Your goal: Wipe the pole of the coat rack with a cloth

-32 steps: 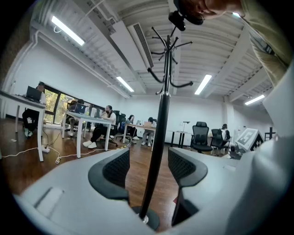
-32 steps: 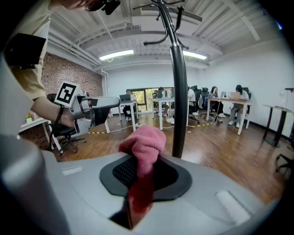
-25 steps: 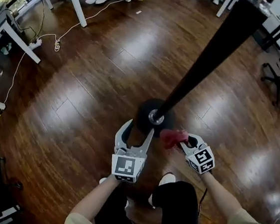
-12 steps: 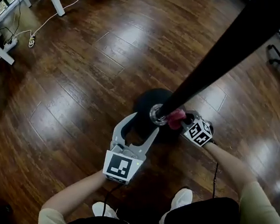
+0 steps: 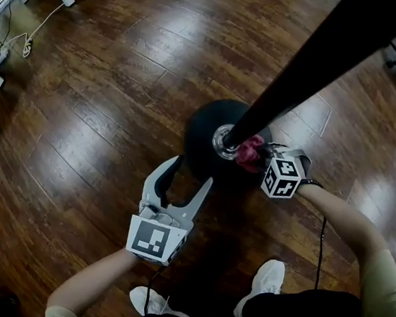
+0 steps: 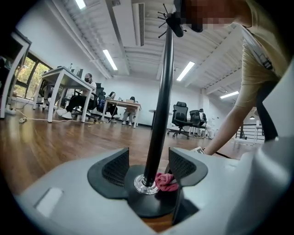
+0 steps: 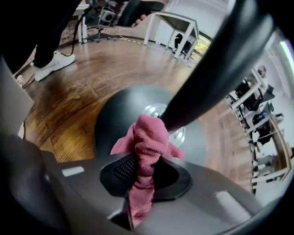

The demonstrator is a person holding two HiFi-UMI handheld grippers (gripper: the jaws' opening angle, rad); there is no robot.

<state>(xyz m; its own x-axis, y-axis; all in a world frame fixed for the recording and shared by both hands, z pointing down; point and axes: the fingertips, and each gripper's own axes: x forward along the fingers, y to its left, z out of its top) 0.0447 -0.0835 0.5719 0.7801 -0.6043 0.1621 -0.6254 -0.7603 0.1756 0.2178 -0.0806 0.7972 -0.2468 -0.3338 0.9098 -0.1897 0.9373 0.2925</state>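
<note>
The black pole (image 5: 314, 56) of the coat rack rises from a round black base (image 5: 206, 135) with a chrome collar (image 5: 221, 143). My right gripper (image 5: 259, 161) is shut on a pink cloth (image 5: 248, 152), and the cloth presses against the pole's foot just above the collar. In the right gripper view the cloth (image 7: 147, 151) bunches between the jaws against the pole (image 7: 206, 78). My left gripper (image 5: 185, 173) is open beside the base, holding nothing. In the left gripper view the pole (image 6: 158, 114) stands between its open jaws, with the cloth (image 6: 165, 182) at the foot.
Dark wooden floor (image 5: 74, 133) lies all around the base. White desk legs and cables (image 5: 1, 52) are at the far left. The person's white shoes (image 5: 262, 285) stand just behind the grippers. Office desks and chairs (image 6: 183, 120) show far off in the left gripper view.
The right gripper has carried the cloth in to the pole's foot and pressed it there. The left gripper has stayed open near the base. The head camera has tilted down and closer.
</note>
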